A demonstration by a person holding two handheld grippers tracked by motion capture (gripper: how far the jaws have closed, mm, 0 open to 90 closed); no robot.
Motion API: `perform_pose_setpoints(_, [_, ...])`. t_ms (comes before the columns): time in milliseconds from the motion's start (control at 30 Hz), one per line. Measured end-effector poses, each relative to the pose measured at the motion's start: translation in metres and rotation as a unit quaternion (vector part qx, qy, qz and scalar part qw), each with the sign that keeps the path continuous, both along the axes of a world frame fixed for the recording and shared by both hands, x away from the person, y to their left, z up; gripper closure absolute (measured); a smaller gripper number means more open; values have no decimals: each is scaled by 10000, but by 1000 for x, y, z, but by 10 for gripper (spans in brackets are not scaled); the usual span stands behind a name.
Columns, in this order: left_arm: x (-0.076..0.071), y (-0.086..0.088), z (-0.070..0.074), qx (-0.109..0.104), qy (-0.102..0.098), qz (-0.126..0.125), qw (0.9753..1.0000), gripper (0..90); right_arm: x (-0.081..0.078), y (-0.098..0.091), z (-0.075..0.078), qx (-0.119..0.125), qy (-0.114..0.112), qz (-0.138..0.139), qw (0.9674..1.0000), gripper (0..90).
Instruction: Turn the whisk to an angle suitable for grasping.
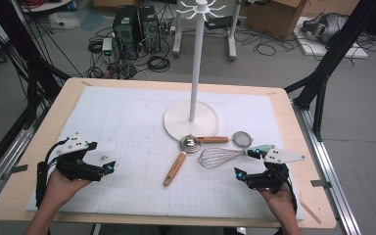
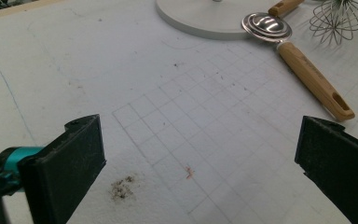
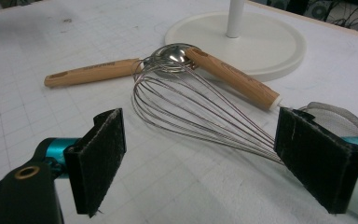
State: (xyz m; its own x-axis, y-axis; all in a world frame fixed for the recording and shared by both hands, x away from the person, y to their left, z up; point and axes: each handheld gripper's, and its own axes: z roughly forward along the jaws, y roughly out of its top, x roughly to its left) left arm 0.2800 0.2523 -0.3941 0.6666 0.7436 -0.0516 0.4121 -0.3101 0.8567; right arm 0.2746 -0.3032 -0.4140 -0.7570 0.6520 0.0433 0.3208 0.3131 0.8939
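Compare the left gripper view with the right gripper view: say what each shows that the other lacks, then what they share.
Left gripper view alone: the left gripper, jaws wide open over bare gridded mat with a dark smudge between them.

Right gripper view alone: the right gripper, jaws open with nothing gripped, pointing at the whisk; the mesh strainer behind one jaw; the stand's white pole.

Both: the whisk, the metal scoop with wooden handle, a second wooden handle, and the stand's round white base.

whisk | silver wire, teal-ended handle | laid flat on worktop | wires pointed toward wooden-handled scoop | near right hand-held gripper
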Motion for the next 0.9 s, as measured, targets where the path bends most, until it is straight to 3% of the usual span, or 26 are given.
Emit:
perform_pose_setpoints(567, [-2, -2, -1, -10, -11, -40, 10000, 18, -1, 3, 1, -61, -28, 53, 10000, 173])
perform_pose_setpoints(800, [-1, -2, 0, 1, -19, -67, 10000, 18, 4, -4, 8, 13, 20, 52, 10000, 203])
perform_pose_setpoints(900, [-1, -2, -1, -6, -11, -42, 10000, 19, 13, -12, 20, -84, 93, 52, 9999, 234])
